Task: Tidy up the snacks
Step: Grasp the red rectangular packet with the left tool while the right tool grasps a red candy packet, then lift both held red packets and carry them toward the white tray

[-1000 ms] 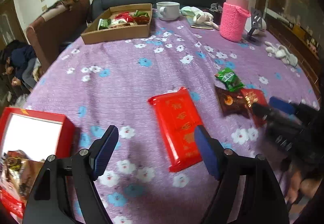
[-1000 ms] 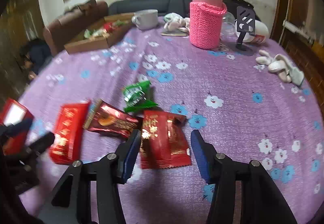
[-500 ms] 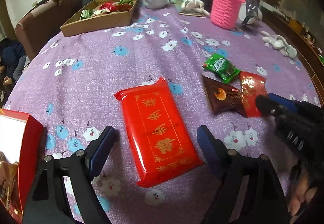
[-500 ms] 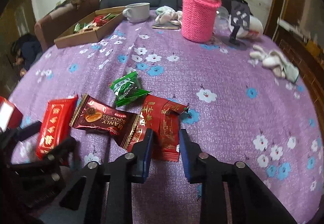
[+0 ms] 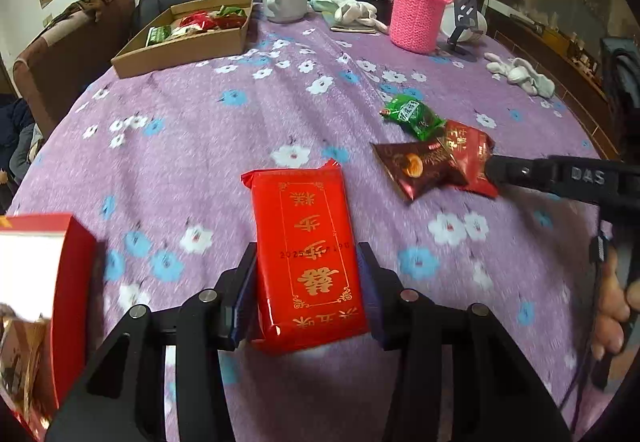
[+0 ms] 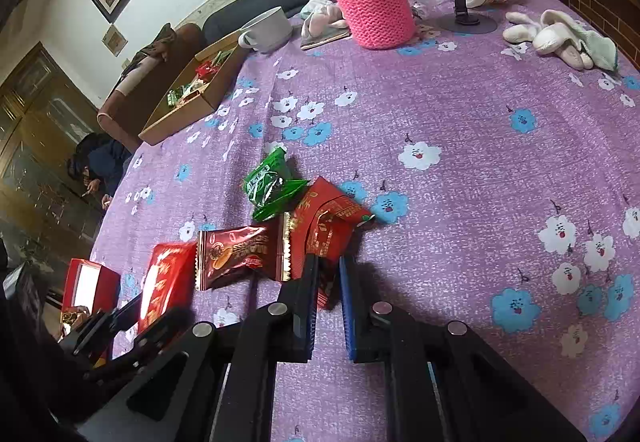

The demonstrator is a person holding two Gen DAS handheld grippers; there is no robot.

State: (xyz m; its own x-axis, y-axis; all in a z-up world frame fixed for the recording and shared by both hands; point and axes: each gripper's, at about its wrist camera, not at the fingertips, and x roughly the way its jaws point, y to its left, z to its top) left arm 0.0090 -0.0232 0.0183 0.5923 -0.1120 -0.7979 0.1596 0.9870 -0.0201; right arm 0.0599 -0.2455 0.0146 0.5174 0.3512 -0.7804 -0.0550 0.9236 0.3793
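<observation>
A living room with a sofa and a framed picture behind; in front, a round surface [image 5: 224, 146] under a purple flowered cloth.

We see the left gripper [image 5: 306, 284] with its fingers [image 5: 245, 282] closing along both long sides of the flat red packet [image 5: 308, 250], which lies on the cloth and reaches out beyond the fingertips. Whether the pads already press on the wrapper we cannot tell; they stand at least just beside it.

The right gripper [image 6: 329, 274] has its fingers [image 6: 308, 282] closed on the near corner of the dark red packet [image 6: 324, 230], whose wrapper is creased and buckled where it is pinched. The brown chocolate packet [image 6: 236, 254] touches it and seems partly overlapped by it; the green packet [image 6: 268, 186] lies just beyond, touching or nearly so.

Further out: a red box [image 5: 44, 274] at the near left edge and an open cardboard tray [image 5: 188, 42] already holding snacks at the far side, either a likely destination.

Risks, as we judge them:
- A corner pinch on glossy film may slip or tear when lifted.
- The rising dark red packet may drag the brown one along.
- The flat red packet, held at its near end only, may sag or pivot.
- The two grippers work near each other and could collide.
</observation>
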